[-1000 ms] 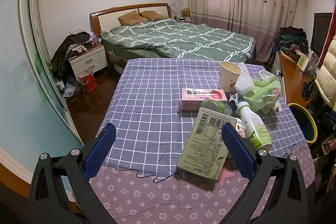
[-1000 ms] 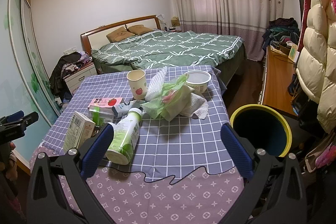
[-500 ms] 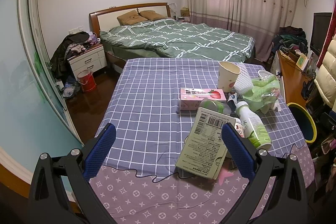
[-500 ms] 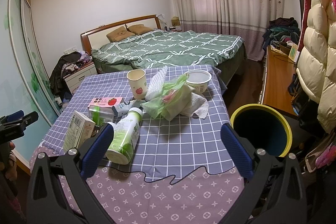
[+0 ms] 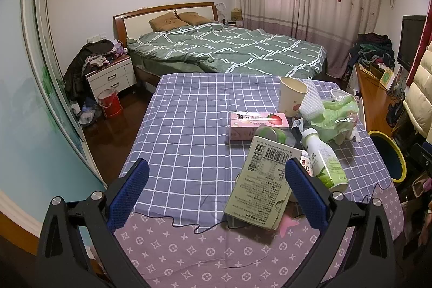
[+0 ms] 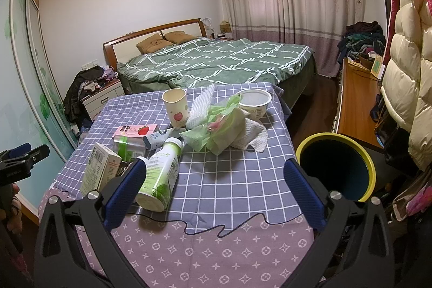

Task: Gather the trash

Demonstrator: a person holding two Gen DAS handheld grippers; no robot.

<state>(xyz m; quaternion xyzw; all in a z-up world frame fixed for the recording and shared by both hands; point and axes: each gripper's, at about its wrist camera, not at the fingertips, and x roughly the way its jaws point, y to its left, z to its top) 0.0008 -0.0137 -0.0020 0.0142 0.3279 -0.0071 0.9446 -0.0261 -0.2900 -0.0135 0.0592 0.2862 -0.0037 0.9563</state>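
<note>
Trash lies in a cluster on the checked tablecloth (image 5: 183,142). A pale green carton (image 5: 263,182) stands nearest, just inside the right finger of my left gripper (image 5: 214,192), which is open and holds nothing. Beside the carton lies a white and green bottle (image 6: 159,177), close to the left finger of my right gripper (image 6: 213,193), also open and empty. Farther back are a pink strawberry box (image 6: 135,130), a paper cup (image 6: 175,107), a crumpled green bag (image 6: 218,126), a white bowl (image 6: 253,101) and a white tissue (image 6: 255,138). A yellow-rimmed bin (image 6: 337,166) stands right of the table.
A bed (image 6: 221,61) with a green quilt lies beyond the table. A wooden desk (image 6: 356,104) and a hanging cream puffer coat (image 6: 407,77) flank the right side. A nightstand (image 5: 110,77) and red bucket (image 5: 109,105) sit on the floor at the left.
Both views shift only slightly. No object on the table has moved and both grippers stay open.
</note>
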